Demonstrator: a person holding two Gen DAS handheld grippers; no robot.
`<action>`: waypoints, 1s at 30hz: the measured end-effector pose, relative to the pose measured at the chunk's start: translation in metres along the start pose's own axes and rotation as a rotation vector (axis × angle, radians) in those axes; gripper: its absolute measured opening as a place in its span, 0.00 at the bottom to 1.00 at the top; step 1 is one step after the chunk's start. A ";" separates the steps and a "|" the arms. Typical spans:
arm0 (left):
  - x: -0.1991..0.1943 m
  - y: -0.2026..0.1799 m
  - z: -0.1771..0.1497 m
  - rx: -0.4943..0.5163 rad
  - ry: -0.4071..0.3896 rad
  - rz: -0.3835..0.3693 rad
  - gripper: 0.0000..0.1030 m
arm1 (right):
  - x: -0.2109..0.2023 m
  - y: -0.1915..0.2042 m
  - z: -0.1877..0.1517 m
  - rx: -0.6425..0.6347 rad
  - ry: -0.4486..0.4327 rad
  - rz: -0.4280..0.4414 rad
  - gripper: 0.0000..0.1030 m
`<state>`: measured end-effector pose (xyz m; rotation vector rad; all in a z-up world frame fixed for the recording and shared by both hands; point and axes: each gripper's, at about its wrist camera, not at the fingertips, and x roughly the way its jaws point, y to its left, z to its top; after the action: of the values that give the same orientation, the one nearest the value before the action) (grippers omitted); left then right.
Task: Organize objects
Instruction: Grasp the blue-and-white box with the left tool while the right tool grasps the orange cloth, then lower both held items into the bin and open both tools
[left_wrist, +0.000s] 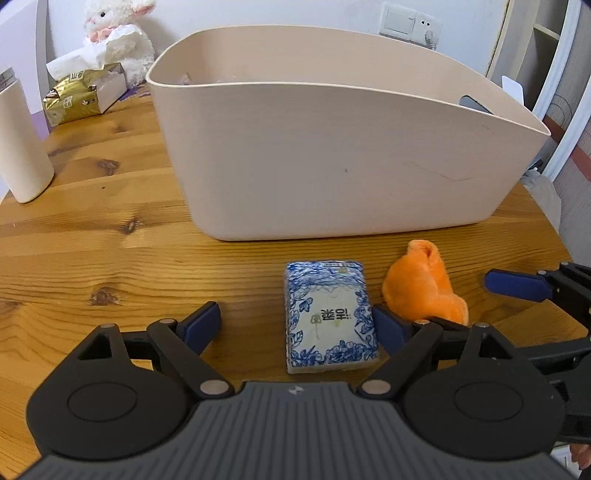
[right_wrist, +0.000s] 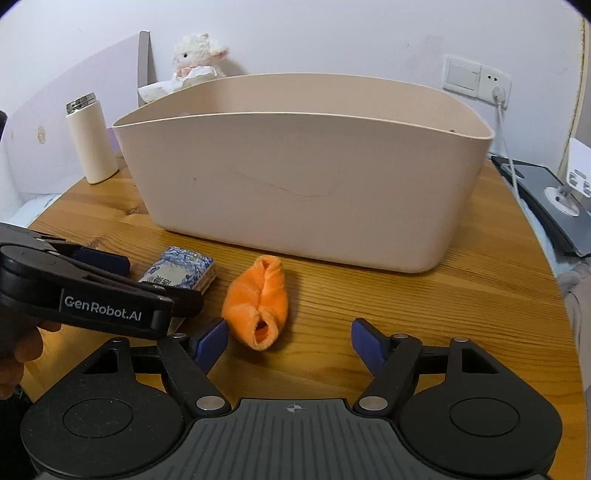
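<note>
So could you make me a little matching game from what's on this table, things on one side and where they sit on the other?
Things:
1. tissue pack
2. orange plush
3. white bottle
4. toy lamb

Places:
A. behind the beige bin, by the wall
B. standing upright, left of the bin
C. between the open fingers of the left gripper
D. just ahead of the open right gripper, nearer its left finger

Pairs: 1-C, 2-D, 3-B, 4-A
</note>
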<state>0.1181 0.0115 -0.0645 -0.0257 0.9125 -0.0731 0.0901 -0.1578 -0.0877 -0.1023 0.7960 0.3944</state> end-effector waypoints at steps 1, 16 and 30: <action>0.000 0.001 0.000 0.002 -0.003 0.004 0.83 | 0.002 0.002 0.001 -0.007 -0.002 0.003 0.72; -0.017 0.008 -0.007 0.049 -0.021 0.017 0.46 | 0.004 0.018 0.002 -0.064 -0.024 0.001 0.09; -0.079 0.008 0.019 0.107 -0.171 0.015 0.46 | -0.054 -0.003 0.025 -0.038 -0.175 -0.042 0.09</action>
<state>0.0854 0.0250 0.0094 0.0731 0.7364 -0.1043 0.0742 -0.1711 -0.0320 -0.1182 0.6128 0.3731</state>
